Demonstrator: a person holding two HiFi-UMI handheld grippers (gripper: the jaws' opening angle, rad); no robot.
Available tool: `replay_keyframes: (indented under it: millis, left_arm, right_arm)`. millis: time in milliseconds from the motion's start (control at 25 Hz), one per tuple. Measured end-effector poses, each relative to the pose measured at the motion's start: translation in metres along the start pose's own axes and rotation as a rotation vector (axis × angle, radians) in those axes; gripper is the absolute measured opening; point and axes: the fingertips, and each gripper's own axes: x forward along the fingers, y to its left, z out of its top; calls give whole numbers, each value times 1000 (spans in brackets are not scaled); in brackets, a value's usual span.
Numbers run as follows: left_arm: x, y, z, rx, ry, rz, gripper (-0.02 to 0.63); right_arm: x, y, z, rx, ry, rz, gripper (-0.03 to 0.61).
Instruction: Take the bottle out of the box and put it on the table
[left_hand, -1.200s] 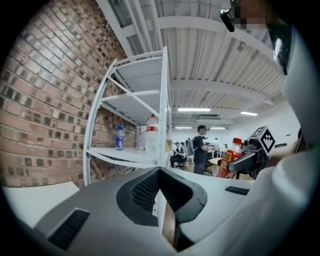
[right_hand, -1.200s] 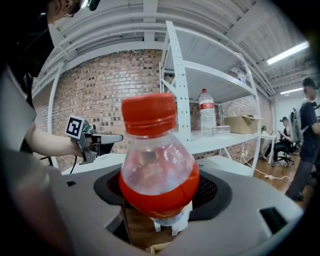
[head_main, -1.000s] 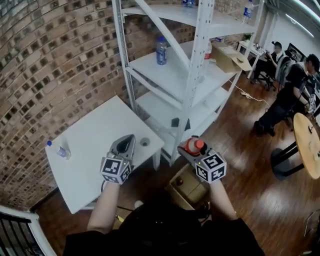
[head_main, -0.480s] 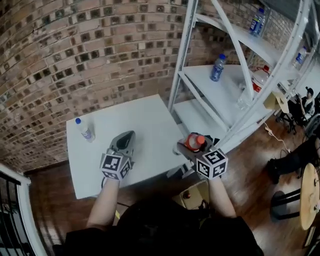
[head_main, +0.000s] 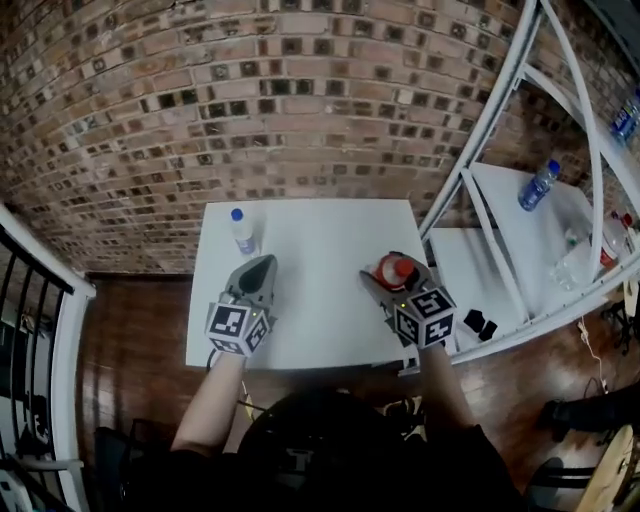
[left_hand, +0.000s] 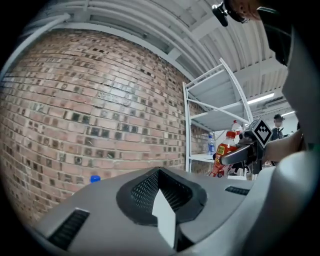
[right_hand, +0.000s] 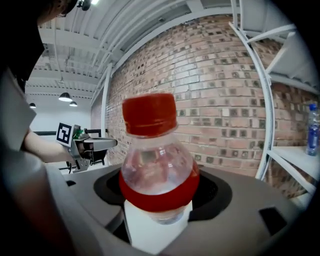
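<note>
My right gripper (head_main: 392, 275) is shut on a clear bottle (head_main: 393, 270) with a red cap and a red label, upright over the right part of the white table (head_main: 315, 325). In the right gripper view the bottle (right_hand: 157, 157) fills the middle, clamped between the jaws. My left gripper (head_main: 258, 272) hangs over the table's left-middle, its jaws shut with nothing between them; in its own view the closed jaws (left_hand: 162, 212) point at the brick wall. The box is not in view.
A small blue-capped water bottle (head_main: 242, 230) stands at the table's far left corner. A brick wall (head_main: 300, 100) runs behind the table. A white metal shelf rack (head_main: 540, 220) with a blue bottle (head_main: 539, 184) stands to the right. Dark wooden floor surrounds the table.
The view has swung left from the shelf rack to face the table squarely. Both grippers now hang over the tabletop, the right one still holding the red-capped bottle.
</note>
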Motion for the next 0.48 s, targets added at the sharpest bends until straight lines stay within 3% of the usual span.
replay_keyframes:
  millis: [240, 480]
  left_arm:
    - [4, 24, -17, -6, 43, 112, 5]
    - [40, 34, -37, -32, 94, 172, 5]
  right_arm:
    - [56, -12, -2, -6, 25, 123, 331]
    - [107, -54, -19, -10, 101, 159, 331]
